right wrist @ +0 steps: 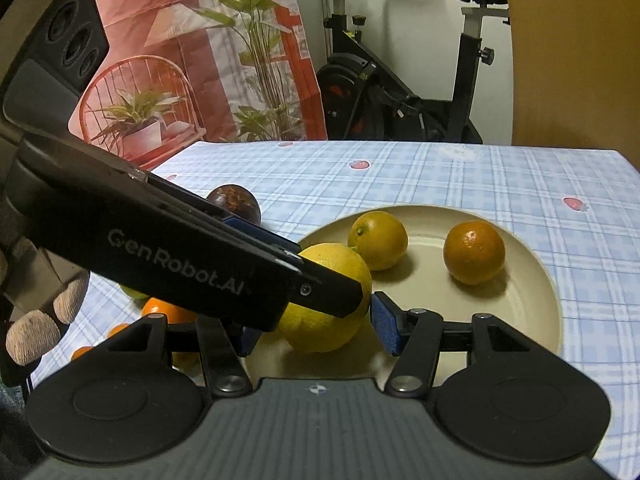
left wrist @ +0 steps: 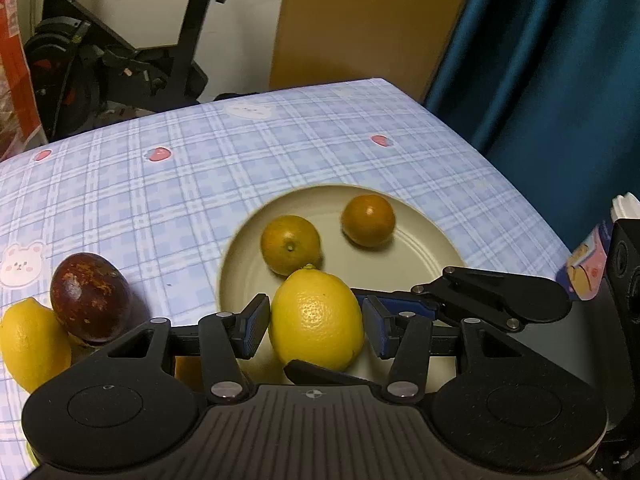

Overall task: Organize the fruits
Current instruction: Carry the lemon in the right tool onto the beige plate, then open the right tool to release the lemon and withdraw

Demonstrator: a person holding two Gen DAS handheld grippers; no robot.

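Note:
A big yellow lemon (left wrist: 316,320) sits between the blue pads of my left gripper (left wrist: 316,326), which is shut on it. My right gripper (right wrist: 316,332) comes in from the side and is also closed on this lemon (right wrist: 336,264). One of its fingers (left wrist: 400,304) lies against the lemon's far side and the other against its near side. The lemon is low over the near part of a cream plate (left wrist: 240,248); whether it touches I cannot tell. On the plate lie a yellowish orange (left wrist: 290,244) and a darker orange (left wrist: 368,220).
Left of the plate, on the blue checked tablecloth (left wrist: 160,208), lie a brown-purple passion fruit (left wrist: 90,298) and a second lemon (left wrist: 32,344). Small oranges (right wrist: 168,312) lie near the front left. A gloved hand (right wrist: 36,336) holds the left gripper. An exercise bike (right wrist: 400,100) stands behind the table.

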